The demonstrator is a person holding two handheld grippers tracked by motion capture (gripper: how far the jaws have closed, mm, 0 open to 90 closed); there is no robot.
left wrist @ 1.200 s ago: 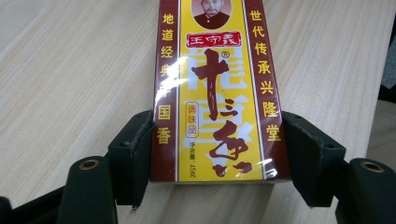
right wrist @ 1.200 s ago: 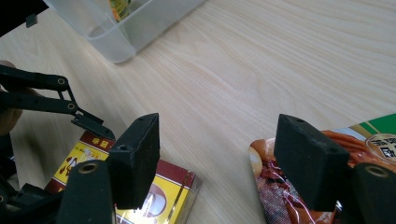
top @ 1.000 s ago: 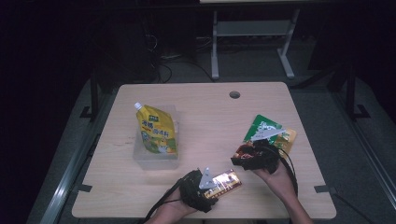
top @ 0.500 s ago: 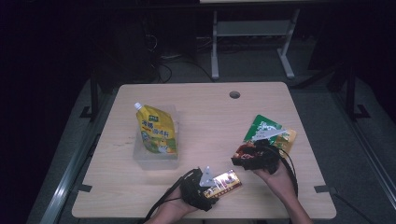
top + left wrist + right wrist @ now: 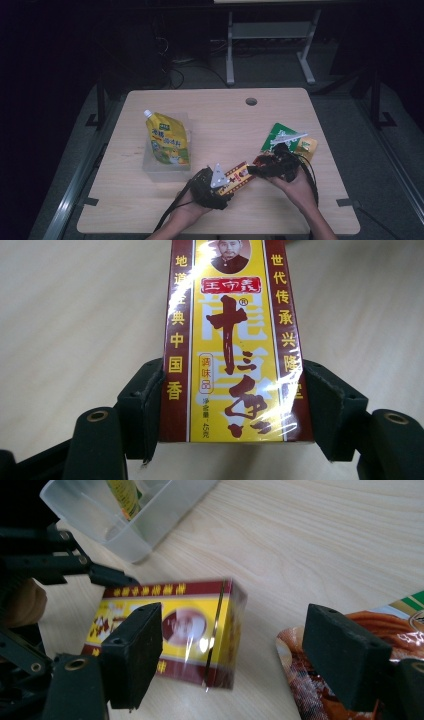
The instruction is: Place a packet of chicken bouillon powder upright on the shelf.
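- Gripping a red-and-yellow seasoning box (image 5: 235, 340), the left tongs (image 5: 216, 186) hold it by its long sides near one end; each black pad presses a side panel in the left gripper view.
- Seasoning box: at the near middle of the wooden counter (image 5: 220, 120), between the two hands, its free end pointing right and slightly far, towards the right tongs (image 5: 267, 167).
- Right tongs: jaws standing wide apart, having just been opening; in the right gripper view the box's free end (image 5: 200, 630) lies between them, with no pad pressing on it.
- Clear plastic tub (image 5: 150, 167): left of the box, carrying a yellow spouted pouch (image 5: 169, 140).
- Green sachet (image 5: 277, 137) and an orange-printed packet (image 5: 320, 680): on the counter under and just beyond the right hand (image 5: 295, 185).
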